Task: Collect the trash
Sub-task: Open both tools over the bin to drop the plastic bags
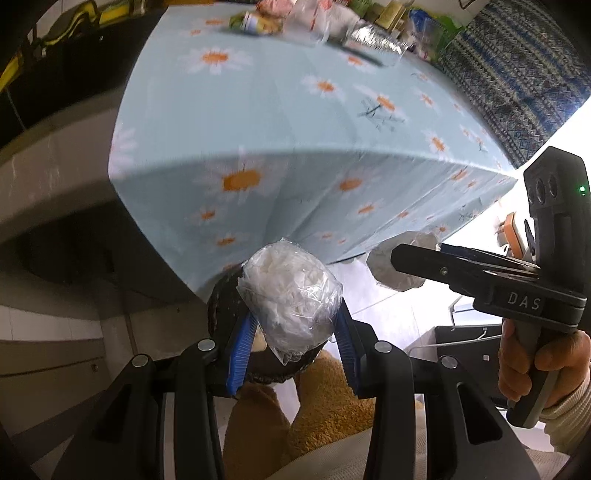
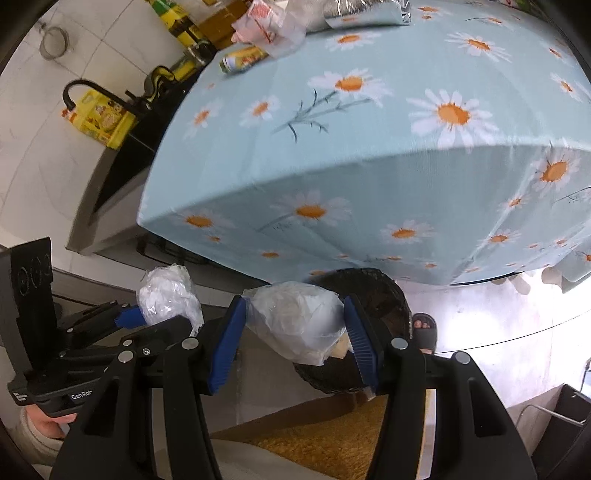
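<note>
Daisy tablecloth (image 2: pixel 369 122) overhangs black bin (image 2: pixel 384 295)

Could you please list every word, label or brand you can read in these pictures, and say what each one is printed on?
"DAS": on the body of the right gripper, seen from the left wrist.
"GenRo", cut off: on the left gripper, seen from the right wrist.
Print on the can, the yellow box and the table's wrappers: too blurred to read.

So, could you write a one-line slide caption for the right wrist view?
Right gripper holds a crumpled clear plastic bag above a dark mesh bin, beside the daisy-print tablecloth.
</note>
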`<state>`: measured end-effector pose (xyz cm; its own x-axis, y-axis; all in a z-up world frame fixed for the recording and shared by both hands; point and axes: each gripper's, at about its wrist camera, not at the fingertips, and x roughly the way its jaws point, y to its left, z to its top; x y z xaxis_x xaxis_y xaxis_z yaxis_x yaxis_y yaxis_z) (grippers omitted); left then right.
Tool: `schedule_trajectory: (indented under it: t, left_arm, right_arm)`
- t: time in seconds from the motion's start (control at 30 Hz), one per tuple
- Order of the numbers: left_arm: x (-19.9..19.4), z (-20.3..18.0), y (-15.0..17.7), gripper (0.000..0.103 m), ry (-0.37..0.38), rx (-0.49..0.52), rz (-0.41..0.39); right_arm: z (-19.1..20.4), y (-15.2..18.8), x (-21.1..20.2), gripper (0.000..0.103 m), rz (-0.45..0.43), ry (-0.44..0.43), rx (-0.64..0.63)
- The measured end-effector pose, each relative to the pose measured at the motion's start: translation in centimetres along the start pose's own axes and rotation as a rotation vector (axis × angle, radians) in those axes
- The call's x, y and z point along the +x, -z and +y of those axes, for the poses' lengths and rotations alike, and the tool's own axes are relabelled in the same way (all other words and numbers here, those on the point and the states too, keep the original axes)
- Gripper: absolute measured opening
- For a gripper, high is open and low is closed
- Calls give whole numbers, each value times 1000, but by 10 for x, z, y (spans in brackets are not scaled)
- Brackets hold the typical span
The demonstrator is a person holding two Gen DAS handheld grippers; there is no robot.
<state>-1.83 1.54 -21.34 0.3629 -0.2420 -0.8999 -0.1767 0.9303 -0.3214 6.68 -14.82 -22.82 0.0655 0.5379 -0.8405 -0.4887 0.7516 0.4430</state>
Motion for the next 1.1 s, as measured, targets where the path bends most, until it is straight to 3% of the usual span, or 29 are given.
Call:
schedule_trajectory:
  t: [0.43,0.53,0.67,0.73,1.1]
  left_arm:
    - [40,2,7,40,-1,-44,83]
    - [48,4,6,42,-13,-65,104]
    - [50,7,2,58,-53,-80,122]
    - [50,8,0,62,-33,-97,121]
    - [36,10,-6,63,-39,-114,92]
  right_arm:
    - [-21,8,32,55,82,-9,43]
    - [-28,7,37,56,94,-20,72]
    - [-36,5,36,71,91,-27,121]
    - [-36,2,32,71,79,-29,117]
    - [-40,-9,22,71,52,-20,120]
